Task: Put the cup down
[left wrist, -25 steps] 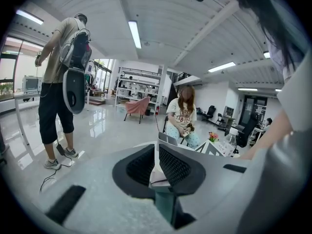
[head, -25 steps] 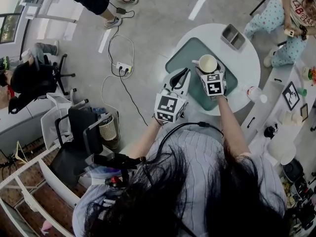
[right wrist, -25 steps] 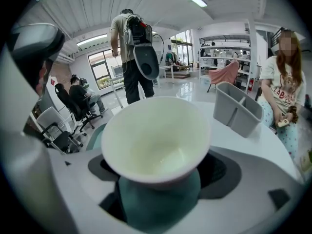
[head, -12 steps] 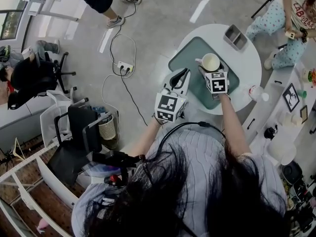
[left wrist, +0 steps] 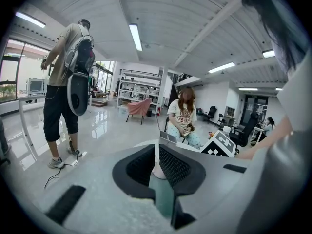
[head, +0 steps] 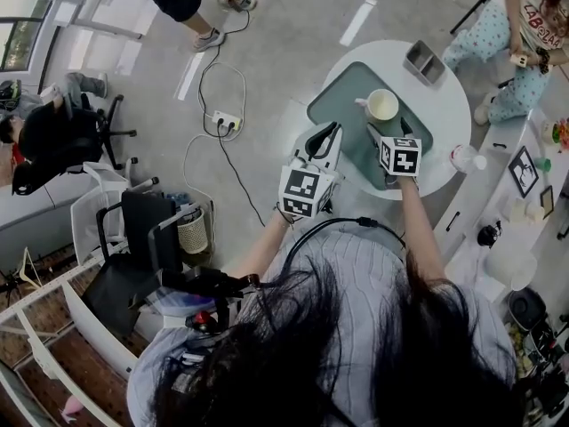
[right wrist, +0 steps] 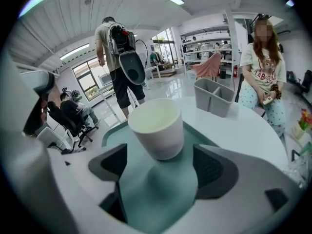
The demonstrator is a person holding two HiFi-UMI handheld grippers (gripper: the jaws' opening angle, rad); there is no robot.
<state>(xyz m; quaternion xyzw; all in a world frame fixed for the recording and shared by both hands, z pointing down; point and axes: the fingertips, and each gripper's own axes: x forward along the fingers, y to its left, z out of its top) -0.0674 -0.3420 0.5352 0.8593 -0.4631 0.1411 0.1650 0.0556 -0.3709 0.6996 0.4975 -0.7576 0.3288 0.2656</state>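
Observation:
The white cup (head: 382, 105) stands upright on the green mat (head: 342, 96) of the round white table (head: 449, 83). My right gripper (head: 388, 132) is open just behind it, its jaws apart and empty. In the right gripper view the cup (right wrist: 156, 126) sits a little beyond the open right gripper (right wrist: 158, 169), apart from both fingers. My left gripper (head: 324, 139) hovers at the mat's near left edge, shut on nothing. In the left gripper view the left gripper (left wrist: 156, 168) shows only a thin slit, with green mat behind it.
A grey divided box (head: 423, 62) stands at the table's far side, and a small bottle (head: 464, 159) lies near its right edge. A seated person (head: 524, 34) is beyond the table. Another person (right wrist: 117, 57) stands on the floor to the left, near a power strip (head: 222, 121).
My right gripper has opened, let go of the cup and drawn back toward me. The cup now stands free on the mat. The left gripper has barely moved.

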